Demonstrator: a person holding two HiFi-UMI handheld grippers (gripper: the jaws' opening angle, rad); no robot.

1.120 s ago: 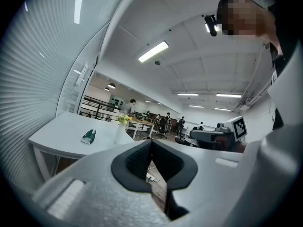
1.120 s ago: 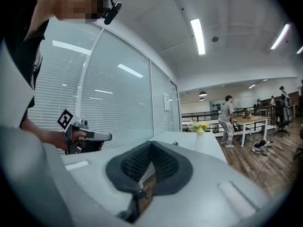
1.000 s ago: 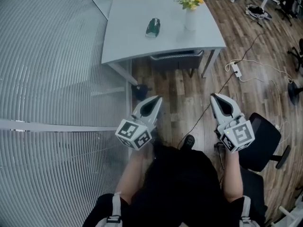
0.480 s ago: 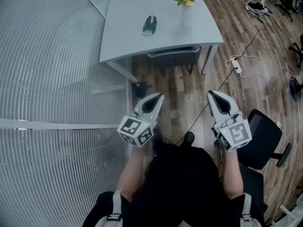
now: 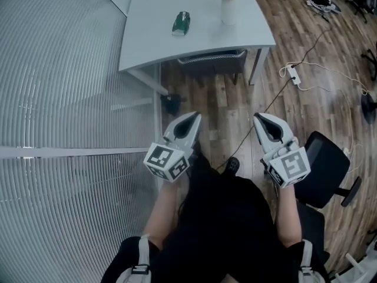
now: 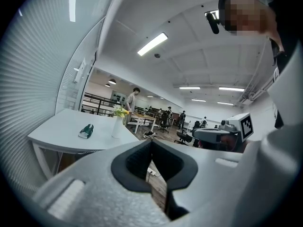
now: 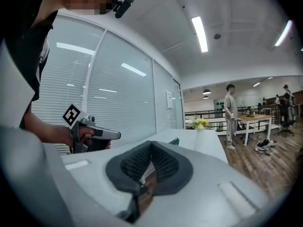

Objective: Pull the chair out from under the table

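The dark grey chair (image 5: 213,62) stands tucked under the white table (image 5: 153,40); only its back edge shows below the table's near rim. My left gripper (image 5: 195,117) and right gripper (image 5: 258,118) are held side by side over the wood floor, well short of the chair, both shut with nothing between the jaws. In the left gripper view the table (image 6: 57,134) lies ahead to the left, beyond the shut left gripper (image 6: 151,142). The right gripper (image 7: 151,144) in its own view points at the table (image 7: 187,138).
A green object (image 5: 181,22) and a vase of yellow flowers (image 5: 227,7) stand on the table. A glass wall with blinds (image 5: 70,128) runs along the left. A black office chair (image 5: 327,170) is at my right, a power strip with cables (image 5: 293,75) beyond it. A person (image 7: 230,112) stands far off.
The table and chair have slid toward the top of the head view. Both grippers have moved a little forward, staying shut.
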